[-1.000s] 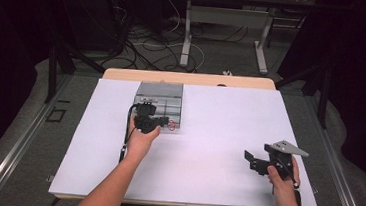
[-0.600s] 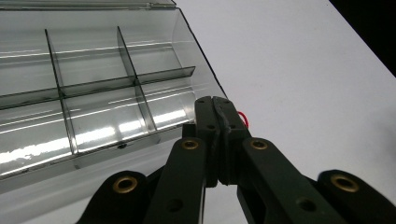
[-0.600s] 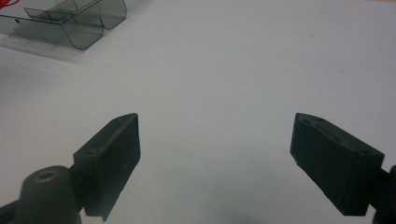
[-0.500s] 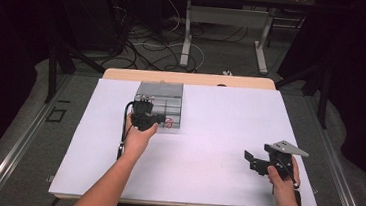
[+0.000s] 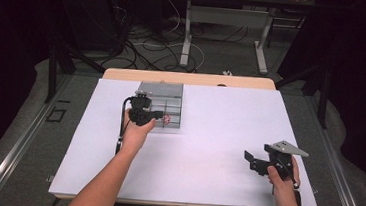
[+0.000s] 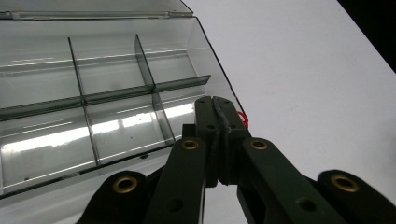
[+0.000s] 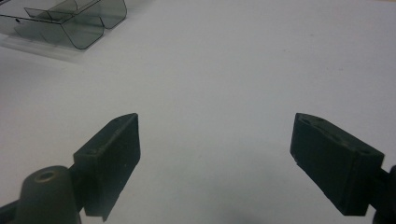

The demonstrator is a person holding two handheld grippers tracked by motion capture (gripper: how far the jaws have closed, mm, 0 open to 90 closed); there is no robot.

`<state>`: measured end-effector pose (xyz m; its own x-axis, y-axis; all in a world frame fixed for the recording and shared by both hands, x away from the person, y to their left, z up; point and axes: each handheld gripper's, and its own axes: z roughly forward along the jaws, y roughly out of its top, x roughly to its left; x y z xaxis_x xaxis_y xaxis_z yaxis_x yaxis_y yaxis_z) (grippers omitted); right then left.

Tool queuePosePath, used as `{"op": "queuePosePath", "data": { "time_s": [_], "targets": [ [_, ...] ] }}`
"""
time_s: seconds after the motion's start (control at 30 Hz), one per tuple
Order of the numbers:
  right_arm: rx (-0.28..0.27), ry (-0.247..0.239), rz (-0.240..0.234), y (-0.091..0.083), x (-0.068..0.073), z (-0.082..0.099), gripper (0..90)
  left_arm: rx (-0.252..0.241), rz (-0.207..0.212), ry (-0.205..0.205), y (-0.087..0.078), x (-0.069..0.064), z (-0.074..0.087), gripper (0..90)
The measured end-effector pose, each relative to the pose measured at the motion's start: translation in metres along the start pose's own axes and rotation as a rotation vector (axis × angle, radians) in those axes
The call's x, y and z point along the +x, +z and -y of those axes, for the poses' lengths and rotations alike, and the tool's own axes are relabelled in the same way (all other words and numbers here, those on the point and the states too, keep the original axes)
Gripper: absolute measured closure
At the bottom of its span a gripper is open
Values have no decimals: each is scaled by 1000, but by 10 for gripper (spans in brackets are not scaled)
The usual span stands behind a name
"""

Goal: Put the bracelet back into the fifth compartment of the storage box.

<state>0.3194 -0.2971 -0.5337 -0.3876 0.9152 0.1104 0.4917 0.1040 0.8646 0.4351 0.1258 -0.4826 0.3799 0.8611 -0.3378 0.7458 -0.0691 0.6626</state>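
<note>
A clear grey compartment box (image 5: 163, 100) lies at the back left of the white table, its lid open. In the left gripper view its empty compartments (image 6: 116, 93) lie just beyond my jaws. My left gripper (image 5: 161, 116) hovers over the box's front right corner with its jaws pressed together (image 6: 215, 100). A small red loop (image 6: 243, 119) sticks out at the tips and looks pinched between them; from above the same red loop (image 5: 167, 119) sits at the jaw tips. My right gripper (image 5: 252, 161) rests near the table's front right, jaws wide apart (image 7: 215, 154) over bare white surface.
The white sheet (image 5: 218, 136) covers the table. The box (image 7: 70, 23) sits far off at the upper left of the right gripper view. Cables and table legs (image 5: 186, 38) lie on the floor beyond the table's far edge.
The left gripper has crept slightly toward the box, and the red loop has gone along with it. The right gripper has stayed put.
</note>
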Motion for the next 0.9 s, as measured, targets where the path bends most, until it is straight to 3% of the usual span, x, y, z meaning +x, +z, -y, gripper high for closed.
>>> {"op": "queuePosePath", "data": {
  "time_s": [0.27, 0.53, 0.9],
  "targets": [
    [1, -9, -1, 1, 0, 0, 155, 4, -19, -12, 1, 5, -6, 900],
    [-1, -9, 4, 2, 0, 1, 155, 10, -54, -41, 7, 14, -8, 900],
    [7, 1, -6, 2, 0, 1, 155, 17, -72, -84, 14, 22, -10, 900]
  ]
}}
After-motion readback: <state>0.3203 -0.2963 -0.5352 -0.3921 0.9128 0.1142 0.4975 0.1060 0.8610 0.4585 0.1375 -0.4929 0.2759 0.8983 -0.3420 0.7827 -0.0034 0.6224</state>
